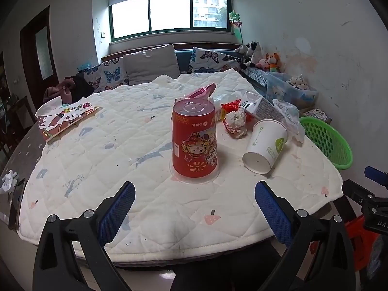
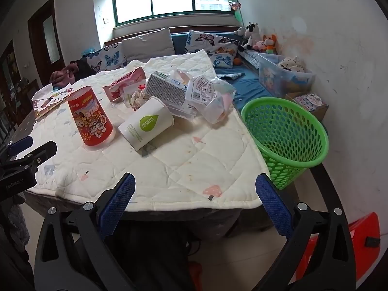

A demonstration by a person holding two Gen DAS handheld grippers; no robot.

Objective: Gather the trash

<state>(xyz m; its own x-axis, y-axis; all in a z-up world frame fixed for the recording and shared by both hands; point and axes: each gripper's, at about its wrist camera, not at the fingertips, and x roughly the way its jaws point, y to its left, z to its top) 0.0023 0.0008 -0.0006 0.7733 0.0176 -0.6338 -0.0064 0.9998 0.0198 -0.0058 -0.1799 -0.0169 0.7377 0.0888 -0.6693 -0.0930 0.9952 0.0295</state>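
A red printed cup (image 1: 194, 143) stands upside down on the quilted table (image 1: 121, 145); it also shows in the right wrist view (image 2: 90, 118). A white paper cup (image 1: 265, 145) lies on its side to its right, also in the right wrist view (image 2: 146, 126). Behind them lie crumpled paper (image 1: 235, 122), a carton (image 2: 167, 91), a pink wrapper (image 2: 125, 84) and a clear plastic bag (image 2: 211, 97). A green mesh basket (image 2: 283, 133) sits at the table's right edge. My left gripper (image 1: 194, 189) is open, just short of the red cup. My right gripper (image 2: 195, 189) is open over the near table edge.
A picture book (image 1: 65, 118) lies at the table's left. A crumpled tissue (image 1: 8, 179) sits at the far left edge. A sofa with cushions (image 1: 150, 65) and a plastic storage bin (image 2: 283, 77) stand behind. Something red (image 2: 361, 240) is on the floor at right.
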